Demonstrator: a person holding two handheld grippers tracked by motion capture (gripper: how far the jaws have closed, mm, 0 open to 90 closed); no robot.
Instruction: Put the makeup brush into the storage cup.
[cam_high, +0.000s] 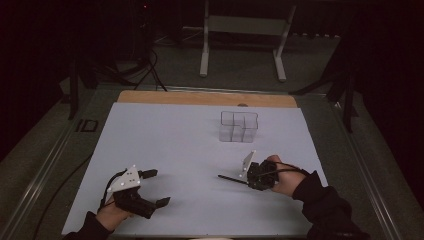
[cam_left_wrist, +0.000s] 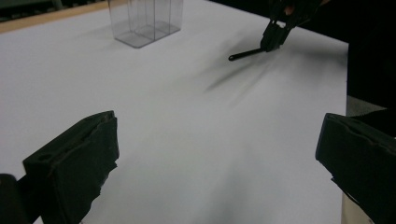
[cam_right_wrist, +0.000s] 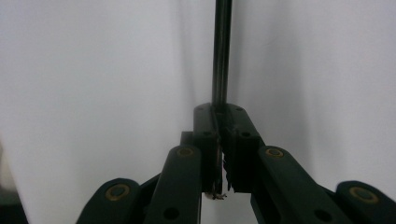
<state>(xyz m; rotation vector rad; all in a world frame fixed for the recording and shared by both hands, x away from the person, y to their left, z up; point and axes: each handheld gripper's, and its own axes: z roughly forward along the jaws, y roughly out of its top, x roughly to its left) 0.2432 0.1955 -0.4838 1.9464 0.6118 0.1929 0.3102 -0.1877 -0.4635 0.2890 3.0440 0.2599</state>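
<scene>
- a thin black rod-shaped pen (cam_high: 231, 178) sticks out from the right gripper (cam_high: 248, 180), pointing toward the left side of the high view, low over the white sheet (cam_high: 175, 150) that covers the desk.
- in the right gripper view the pen (cam_right_wrist: 222, 51) runs straight up from between the fingers (cam_right_wrist: 205, 135), which are pressed together on its near end, pinching it.
- in the left gripper view the same pen (cam_left_wrist: 245, 54) juts out of the far gripper (cam_left_wrist: 267, 46) at a slight downward slant, its rounded tip free above the sheet (cam_left_wrist: 187, 140); a soft shadow lies on the sheet below it.
- the person's right hand (cam_high: 285, 177), in a dark sleeve, holds that gripper near the right edge of the sheet; a grey three-cornered plate stands on top of the gripper.
- a clear plastic organiser box with square compartments (cam_high: 239, 126) stands upright on the sheet beyond the pen, well apart from it; in the left gripper view the box (cam_left_wrist: 144, 21) sits at the top.
- the left gripper (cam_high: 155, 187) is near the front left of the sheet, well apart from the pen and the box; its fingers (cam_left_wrist: 79, 163) are spread wide with nothing between them.
- a strip of wooden desk edge (cam_high: 200, 97) shows past the far end of the sheet.
</scene>
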